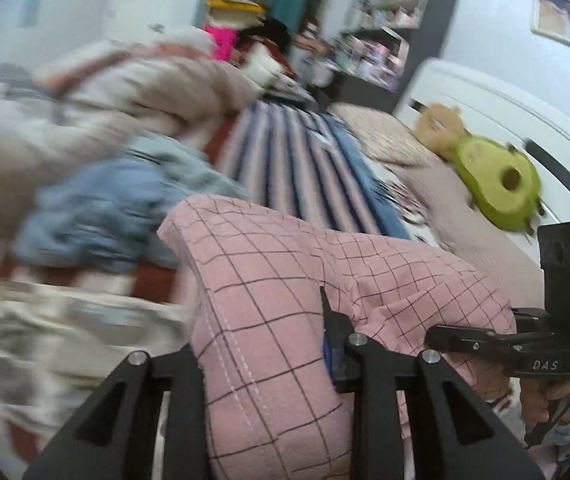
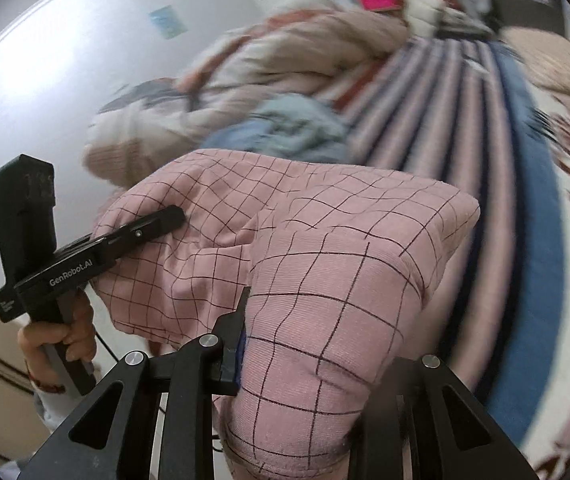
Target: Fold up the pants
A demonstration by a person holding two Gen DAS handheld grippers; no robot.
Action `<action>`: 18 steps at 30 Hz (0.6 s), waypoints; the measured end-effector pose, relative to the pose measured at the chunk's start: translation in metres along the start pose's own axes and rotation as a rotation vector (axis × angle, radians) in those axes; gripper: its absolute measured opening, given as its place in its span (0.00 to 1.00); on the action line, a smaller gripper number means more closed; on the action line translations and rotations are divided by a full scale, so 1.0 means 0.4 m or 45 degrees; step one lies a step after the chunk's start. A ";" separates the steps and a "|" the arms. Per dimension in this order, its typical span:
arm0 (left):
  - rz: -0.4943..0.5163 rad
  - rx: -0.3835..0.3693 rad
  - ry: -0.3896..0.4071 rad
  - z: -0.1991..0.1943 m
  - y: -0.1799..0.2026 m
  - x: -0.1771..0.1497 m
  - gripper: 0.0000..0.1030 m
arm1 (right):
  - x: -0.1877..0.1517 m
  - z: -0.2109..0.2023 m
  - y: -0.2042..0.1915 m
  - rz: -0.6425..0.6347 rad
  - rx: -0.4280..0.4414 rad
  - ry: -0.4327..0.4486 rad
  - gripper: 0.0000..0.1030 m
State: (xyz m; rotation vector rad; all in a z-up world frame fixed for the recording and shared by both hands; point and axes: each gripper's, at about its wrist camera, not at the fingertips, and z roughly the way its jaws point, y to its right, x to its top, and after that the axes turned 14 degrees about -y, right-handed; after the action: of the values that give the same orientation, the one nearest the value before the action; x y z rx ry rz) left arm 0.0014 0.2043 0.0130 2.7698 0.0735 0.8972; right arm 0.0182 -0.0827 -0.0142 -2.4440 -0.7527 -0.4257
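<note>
The pink checked pants (image 1: 285, 280) hang bunched between both grippers above the bed, and fill the middle of the right wrist view (image 2: 325, 248) too. My left gripper (image 1: 273, 344) is shut on a fold of the pants; it also shows from the side in the right wrist view (image 2: 165, 220), clamped on the cloth's left part. My right gripper (image 2: 301, 344) is shut on the other part of the pants, and it shows at the right of the left wrist view (image 1: 441, 336). The cloth hides the fingertips in each own view.
A striped blanket (image 1: 297, 160) covers the bed below. A blue garment (image 1: 97, 208) and a heap of beige bedding (image 1: 105, 92) lie to the left. An avocado plush toy (image 1: 497, 184) lies by the white headboard (image 1: 505, 112). Dark shelves (image 1: 385, 20) stand behind.
</note>
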 end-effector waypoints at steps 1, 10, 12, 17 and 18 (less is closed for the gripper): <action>-0.024 0.037 0.020 -0.031 -0.046 0.000 0.23 | 0.018 0.019 -0.038 -0.028 0.020 0.000 0.21; -0.224 0.310 0.013 -0.130 -0.415 -0.014 0.23 | 0.166 0.259 -0.360 -0.213 0.152 -0.017 0.21; -0.240 0.338 -0.007 -0.112 -0.476 -0.016 0.23 | 0.180 0.321 -0.399 -0.224 0.157 -0.026 0.21; -0.247 0.338 -0.158 -0.008 -0.595 -0.052 0.24 | 0.165 0.458 -0.403 -0.184 0.163 -0.108 0.21; -0.260 0.328 -0.198 0.015 -0.611 -0.065 0.25 | 0.157 0.481 -0.392 -0.160 0.183 -0.141 0.21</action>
State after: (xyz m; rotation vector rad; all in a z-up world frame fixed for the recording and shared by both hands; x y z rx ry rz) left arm -0.0108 0.4379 -0.0630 2.9856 0.4670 0.6592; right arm 0.0012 0.1650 -0.0779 -2.3082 -0.9536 -0.2745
